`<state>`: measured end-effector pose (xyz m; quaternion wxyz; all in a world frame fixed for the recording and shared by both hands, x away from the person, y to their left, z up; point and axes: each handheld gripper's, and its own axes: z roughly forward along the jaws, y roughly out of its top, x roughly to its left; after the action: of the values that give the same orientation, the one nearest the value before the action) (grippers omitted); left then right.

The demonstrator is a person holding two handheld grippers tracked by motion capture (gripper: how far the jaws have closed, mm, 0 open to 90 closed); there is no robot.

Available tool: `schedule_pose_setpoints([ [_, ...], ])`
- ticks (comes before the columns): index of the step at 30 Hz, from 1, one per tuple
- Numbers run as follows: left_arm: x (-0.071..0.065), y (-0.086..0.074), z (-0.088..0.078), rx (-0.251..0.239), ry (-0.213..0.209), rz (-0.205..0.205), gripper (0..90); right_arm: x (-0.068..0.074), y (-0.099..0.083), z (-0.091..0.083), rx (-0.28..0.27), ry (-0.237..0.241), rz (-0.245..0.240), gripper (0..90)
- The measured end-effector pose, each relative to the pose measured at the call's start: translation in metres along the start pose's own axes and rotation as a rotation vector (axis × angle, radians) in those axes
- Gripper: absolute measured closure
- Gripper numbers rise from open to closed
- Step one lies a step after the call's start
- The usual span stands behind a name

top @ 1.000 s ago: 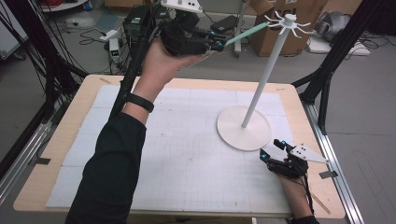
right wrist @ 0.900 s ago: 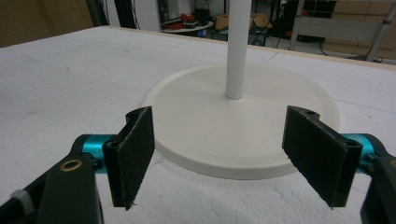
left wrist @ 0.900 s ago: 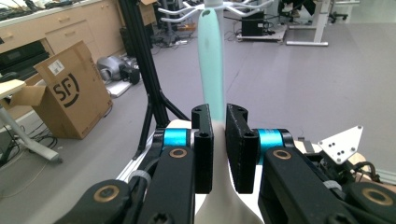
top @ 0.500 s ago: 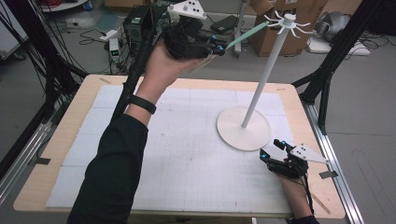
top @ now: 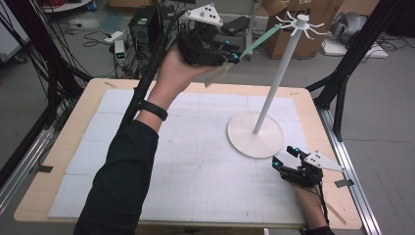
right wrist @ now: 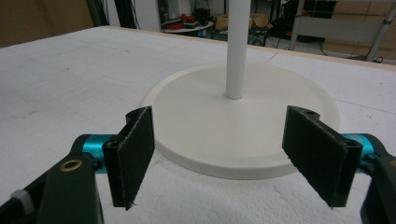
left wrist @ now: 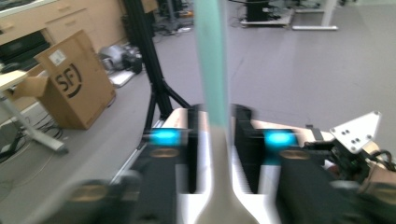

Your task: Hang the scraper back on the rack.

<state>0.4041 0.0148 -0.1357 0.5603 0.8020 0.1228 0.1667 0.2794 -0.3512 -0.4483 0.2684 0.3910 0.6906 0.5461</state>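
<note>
A white stand rises from a round base on a thin pole to a ring of hooks. My left gripper is held high, left of the hooks, shut on a utensil with a teal handle and a cream head. The handle's tip reaches the hooks; whether it touches them is unclear. In the left gripper view the handle runs up between the jaws of that gripper. My right gripper rests open at the base's near right edge, facing the base and pole.
A white gridded mat covers the wooden table. Black frame legs stand at the right corner. Cardboard boxes and cables lie on the floor beyond the far edge.
My left hand has shifted slightly right and turned a little with the utensil; the handle tip stays by the hooks. The right gripper has not moved.
</note>
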Motion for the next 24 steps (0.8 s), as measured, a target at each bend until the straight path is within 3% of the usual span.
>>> schedule_pose_setpoints([
  [3,0.001,-0.008,-0.009,-0.06,-0.014,-0.014,52.9,0.0,0.0,0.0,0.001,-0.001,-0.003,24.9],
  [5,0.003,-0.018,-0.017,-0.068,-0.002,-0.026,44.4,0.0,0.0,0.0,0.001,-0.001,-0.003,24.9],
  [10,0.003,-0.058,-0.045,-0.117,0.037,-0.033,33.4,0.0,0.0,0.0,0.0,-0.001,-0.004,24.9],
  [12,0.0,-0.079,-0.06,-0.135,0.05,-0.03,30.7,0.0,0.0,0.0,0.0,0.0,-0.001,24.9],
  [20,-0.011,-0.181,-0.113,-0.161,0.108,-0.114,20.7,-0.001,0.0,0.0,-0.001,-0.001,0.005,24.9],
  [24,-0.023,-0.231,-0.131,-0.112,0.165,-0.092,17.4,-0.002,0.0,0.0,-0.003,-0.001,0.014,24.9],
])
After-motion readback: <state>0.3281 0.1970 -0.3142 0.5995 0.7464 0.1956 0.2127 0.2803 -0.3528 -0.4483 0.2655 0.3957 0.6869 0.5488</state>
